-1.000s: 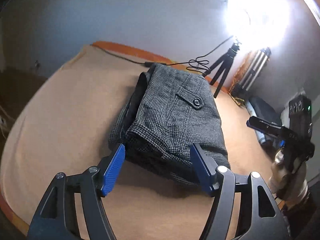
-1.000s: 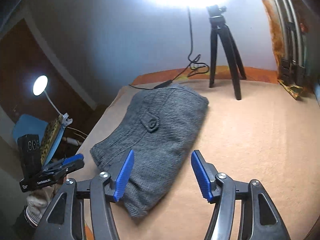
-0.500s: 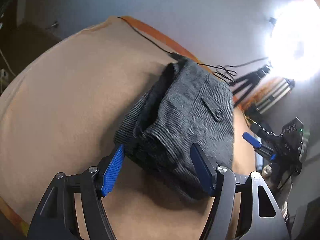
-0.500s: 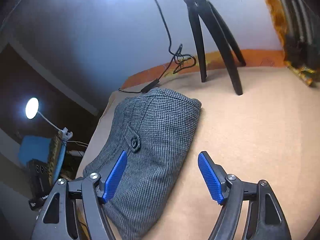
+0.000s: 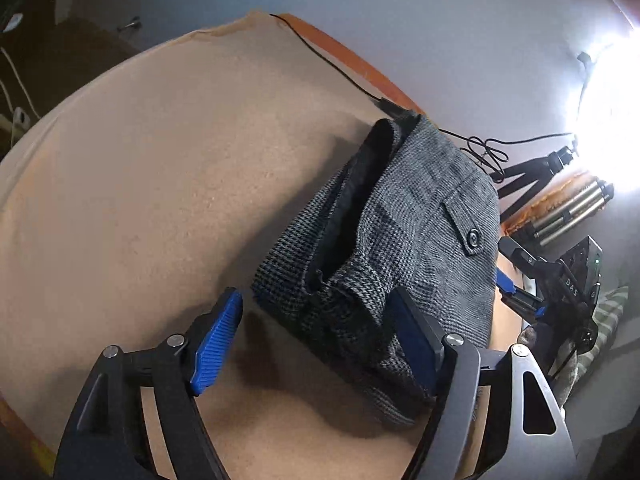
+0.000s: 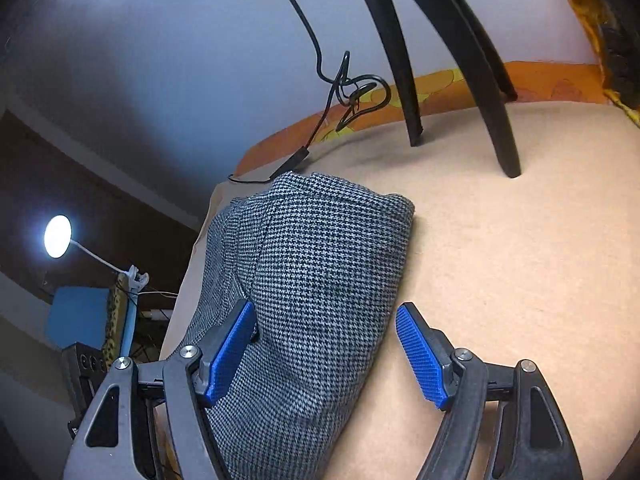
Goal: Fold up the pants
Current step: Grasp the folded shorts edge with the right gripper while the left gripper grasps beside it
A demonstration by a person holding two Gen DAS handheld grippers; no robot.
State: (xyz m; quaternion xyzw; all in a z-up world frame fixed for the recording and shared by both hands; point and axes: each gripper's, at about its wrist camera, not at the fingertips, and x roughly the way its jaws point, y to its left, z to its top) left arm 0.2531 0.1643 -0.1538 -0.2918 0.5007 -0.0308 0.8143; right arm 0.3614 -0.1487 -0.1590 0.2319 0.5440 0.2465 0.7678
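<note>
Your pants (image 5: 404,248) lie folded into a thick bundle on the tan counter (image 5: 160,184), and they look like soft, fairly heavy woven cloth that will sag and slide open, so take them by the stacked layers at a corner, not by one ply. The left gripper (image 5: 316,340) has its jaws apart astride the near corner, and the right gripper (image 6: 326,352) has its jaws apart over the bundle's rounded edge. Since a second ago both have come in closer and lower; nothing is pinched yet.
</note>
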